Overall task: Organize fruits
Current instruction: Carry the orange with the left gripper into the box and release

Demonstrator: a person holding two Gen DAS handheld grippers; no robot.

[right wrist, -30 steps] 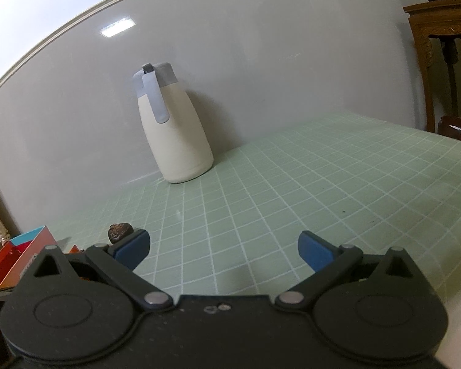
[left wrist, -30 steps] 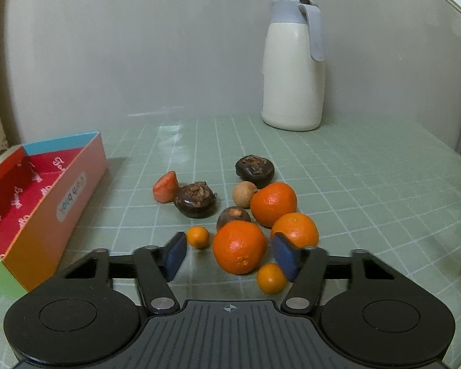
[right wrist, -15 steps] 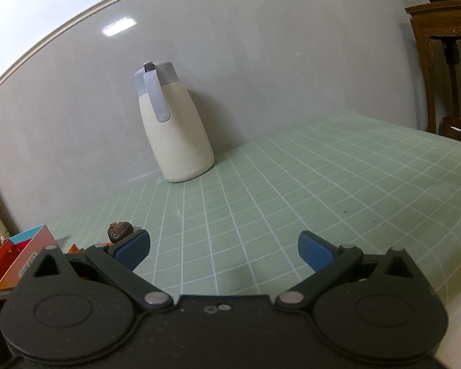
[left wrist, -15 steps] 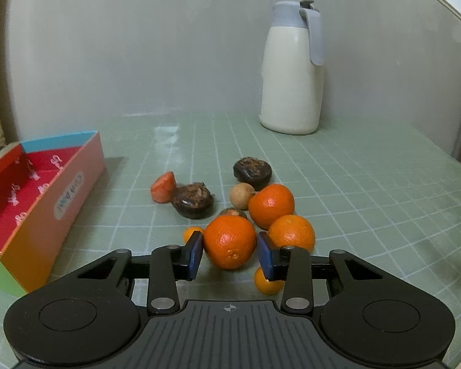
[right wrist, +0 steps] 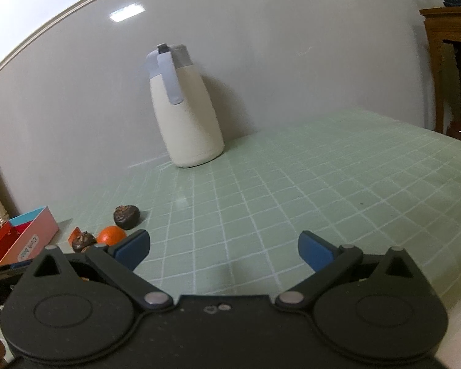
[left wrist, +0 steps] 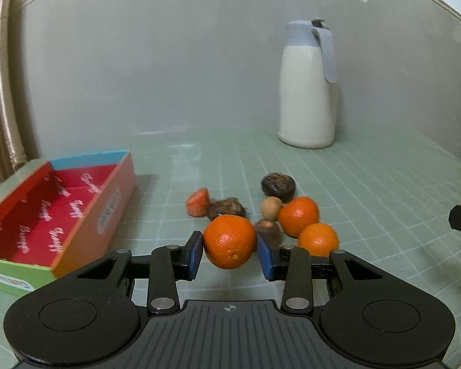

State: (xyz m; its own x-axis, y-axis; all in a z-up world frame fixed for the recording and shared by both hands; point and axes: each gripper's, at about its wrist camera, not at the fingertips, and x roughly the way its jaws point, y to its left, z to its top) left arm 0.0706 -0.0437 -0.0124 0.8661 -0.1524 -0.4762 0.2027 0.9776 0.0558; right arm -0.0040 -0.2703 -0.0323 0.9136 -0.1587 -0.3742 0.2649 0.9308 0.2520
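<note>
Left claw (left wrist: pixel 229 250) clamped across the widest part of the orange (left wrist: pixel 229 241): firm, round, light, waxy, likely to roll. Right claw (right wrist: pixel 224 250) gapes apart; box (left wrist: pixel 86 206) waits at nine o'clock.

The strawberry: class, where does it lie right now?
In the left wrist view the strawberry lies on the table, left of the fruit cluster, touching a dark brown fruit, right of the colourful box.

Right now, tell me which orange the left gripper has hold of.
The biggest orange, clamped in the left gripper; the two smaller oranges lie loose to its right.
</note>
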